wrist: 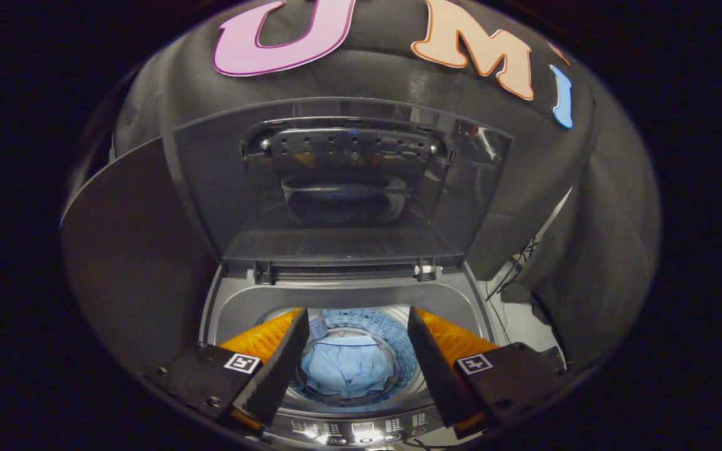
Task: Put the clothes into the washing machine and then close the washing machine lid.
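1. We start off to the left of the gripper, where a plain dark panel stands beside the washing machine, reaching up alongside the raised lid.
2. We come to the left finger: it hangs above the machine's top opening, over the left side of the drum, touching nothing.
3. We look between the fingers and there are the clothes, a light blue bundle lying down at the bottom of the drum, whose wall shows a blue perforated pattern around the fabric. The clothes sit below the gripper and are not touching it.
4. We see the gripper itself spread wide, both fingers well apart with only air in the gap, gripping nothing.
5. Straight ahead and above the fingers, we have the lid standing upright on its hinges at the back edge of the machine, fully open, its glossy inner face turned towards us with a moulded handle recess near the top.
6. Just under the fingertips, nearest to us, the control panel runs along the machine's front edge, with small lit buttons.
7. We move to the right finger, likewise over the drum's right rim and clear of everything.
8. Beyond it to the right, thin cables trail down a pale surface beside the machine, with the booth's dark cloth hanging behind.
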Available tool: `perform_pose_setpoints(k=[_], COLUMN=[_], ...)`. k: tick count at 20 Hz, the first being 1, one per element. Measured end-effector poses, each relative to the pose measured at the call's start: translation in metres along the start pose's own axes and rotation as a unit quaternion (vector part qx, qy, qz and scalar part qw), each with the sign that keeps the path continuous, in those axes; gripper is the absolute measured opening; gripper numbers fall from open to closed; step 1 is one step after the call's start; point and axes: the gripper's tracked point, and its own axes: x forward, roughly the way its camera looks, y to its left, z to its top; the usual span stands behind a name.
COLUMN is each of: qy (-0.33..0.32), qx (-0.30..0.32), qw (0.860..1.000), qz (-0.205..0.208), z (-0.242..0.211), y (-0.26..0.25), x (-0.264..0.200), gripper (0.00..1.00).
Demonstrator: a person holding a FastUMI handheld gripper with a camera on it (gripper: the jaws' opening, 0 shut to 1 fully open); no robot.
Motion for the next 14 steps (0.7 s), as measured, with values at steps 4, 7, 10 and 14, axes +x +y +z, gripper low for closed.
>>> perform_pose_setpoints(k=[4, 7, 10, 14], qy=[-0.028, -0.062, -0.106, -0.172], qx=[0.009, 0.033, 0.048, 0.067], qw=[1.0, 0.998, 0.993, 0.983], qz=[-0.002, 0.005, 0.002, 0.004], z=[0.03, 0.062, 0.105, 0.168], y=[-0.007, -0.006, -0.01, -0.007], x=[-0.018, -0.032, -0.049, -0.068], gripper=[0.98, 0.98, 0.98, 0.98])
